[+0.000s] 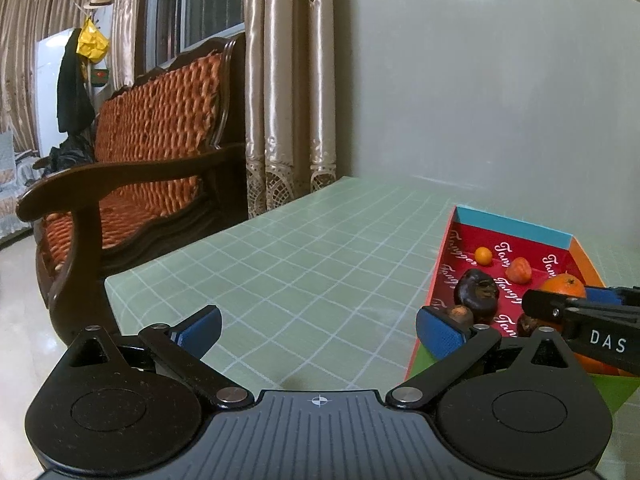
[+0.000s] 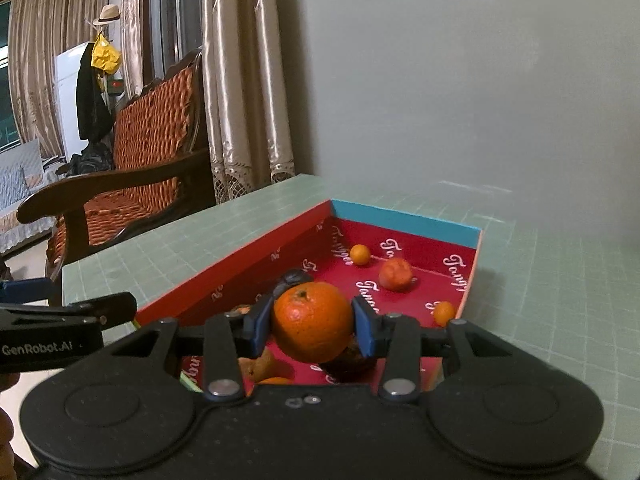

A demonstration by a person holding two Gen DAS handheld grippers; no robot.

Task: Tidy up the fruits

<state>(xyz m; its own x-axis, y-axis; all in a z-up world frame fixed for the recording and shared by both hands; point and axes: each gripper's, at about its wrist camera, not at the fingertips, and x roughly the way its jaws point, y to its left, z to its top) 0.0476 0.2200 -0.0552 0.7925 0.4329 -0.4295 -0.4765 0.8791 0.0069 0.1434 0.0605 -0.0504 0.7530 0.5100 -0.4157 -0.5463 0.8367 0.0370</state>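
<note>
My right gripper (image 2: 313, 322) is shut on a large orange (image 2: 312, 322), held above the red box (image 2: 248, 256) with a blue end wall. In the left wrist view that orange (image 1: 563, 285) shows over the box (image 1: 516, 226), with the right gripper (image 1: 580, 312) coming in from the right. Inside the box lie a small kumquat (image 2: 360, 254), a reddish fruit (image 2: 395, 274), another small orange fruit (image 2: 443, 313) and dark fruits (image 1: 476, 290). My left gripper (image 1: 320, 326) stands open over the green mat, left of the box, with nothing between its fingers.
The green gridded mat (image 1: 304, 256) covers the table, which ends at a grey wall (image 1: 480, 100). A wooden armchair (image 1: 144, 152) with an orange cushion stands off the table's left edge, beside curtains (image 1: 288, 80). The left gripper's arm (image 2: 60, 328) shows at the left.
</note>
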